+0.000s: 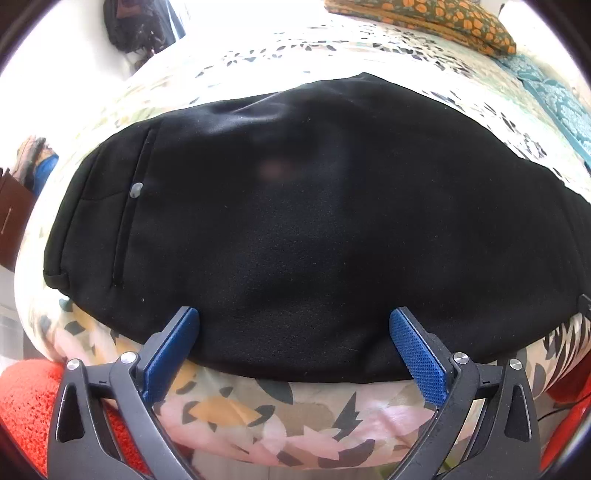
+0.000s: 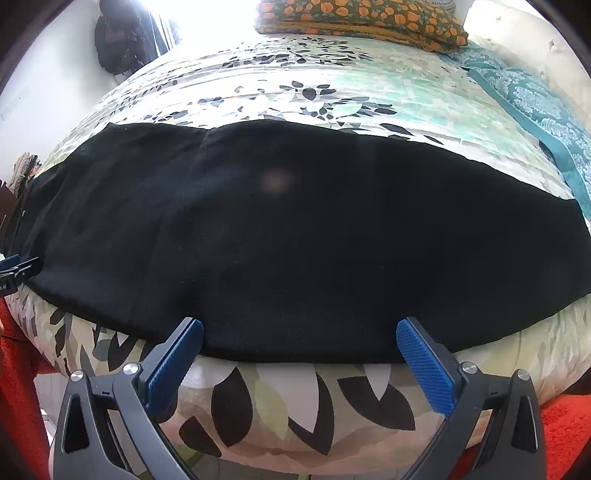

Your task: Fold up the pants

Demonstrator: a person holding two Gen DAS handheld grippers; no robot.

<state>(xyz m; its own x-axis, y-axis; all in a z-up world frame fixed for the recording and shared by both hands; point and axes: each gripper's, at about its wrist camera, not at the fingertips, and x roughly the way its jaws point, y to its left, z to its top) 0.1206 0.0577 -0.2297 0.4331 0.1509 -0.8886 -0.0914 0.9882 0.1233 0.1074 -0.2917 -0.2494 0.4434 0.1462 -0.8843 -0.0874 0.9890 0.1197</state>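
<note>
Black pants (image 1: 295, 221) lie flat across the bed (image 1: 280, 413), filling mid-frame. Left tool (image 1: 293, 332) and right tool (image 2: 299, 341) both apart, empty, over the near hem. Between folds, likely; next calls for pinching that edge.

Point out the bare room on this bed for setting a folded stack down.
Free: the floral bedsheet between the black pants and the orange-flowered pillow. The teal cloth borders it on the right. Crowded: the near edge, filled by the pants.
</note>
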